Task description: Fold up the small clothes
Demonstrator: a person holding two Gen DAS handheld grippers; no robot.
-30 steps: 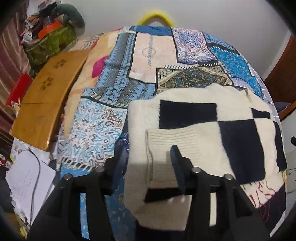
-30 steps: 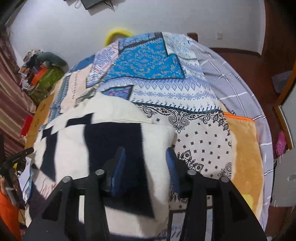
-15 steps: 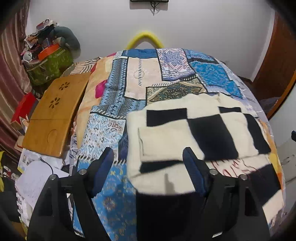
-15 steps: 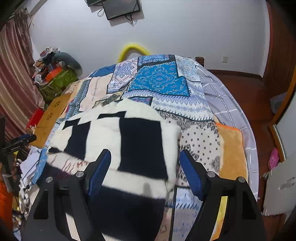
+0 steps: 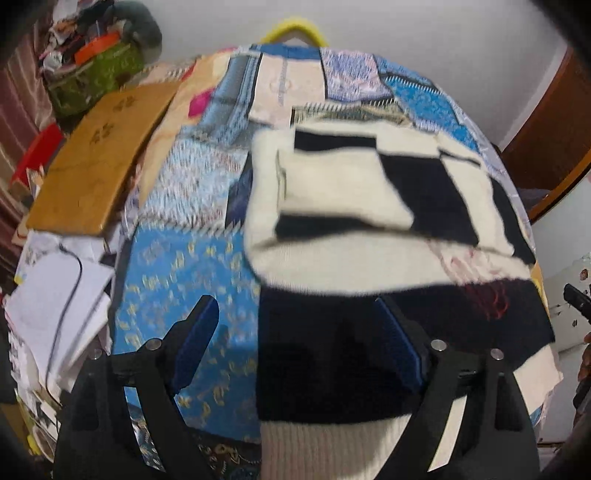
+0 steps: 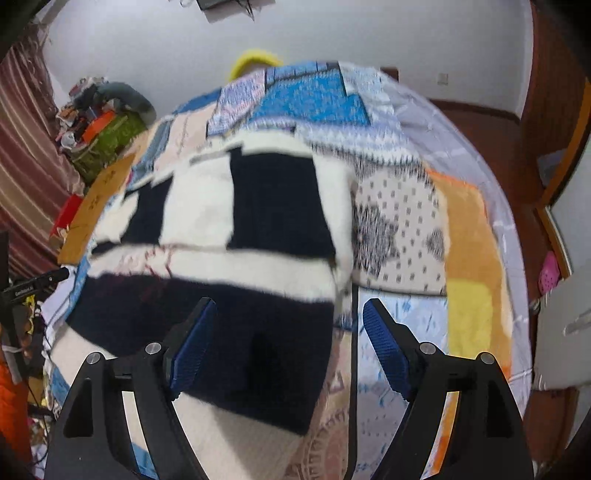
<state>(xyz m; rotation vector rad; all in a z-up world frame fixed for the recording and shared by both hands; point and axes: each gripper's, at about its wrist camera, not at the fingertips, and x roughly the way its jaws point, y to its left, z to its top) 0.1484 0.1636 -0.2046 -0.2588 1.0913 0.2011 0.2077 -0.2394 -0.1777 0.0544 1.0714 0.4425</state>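
- Pulled back and lifted off the sweater since a second ago; then set close together over the folded cloth, now spread wide on both sides.
- Left gripper: blue-padded fingers far apart, nothing between them but air; hovering above the sweater's near dark band, left finger over the blue quilt.
- Right gripper: fingers likewise wide apart, holding nothing; left finger over the sweater, right finger over the pale quilt patch just beside the garment's edge.
- Sweater: cream and navy blocks, lying flat on the bed, part-folded, with a sleeve laid across the chest and ribbed hem nearest the left camera.
- Blurred in both views, so fine knit detail not readable.
- Beside the bed on the left: wooden board, white papers with a dark cable across them, green bag heaped with clutter.
- At the head of the bed: yellow arch against a white wall.
- On the far right of the right view: brown wooden floor, pink item near a door frame.
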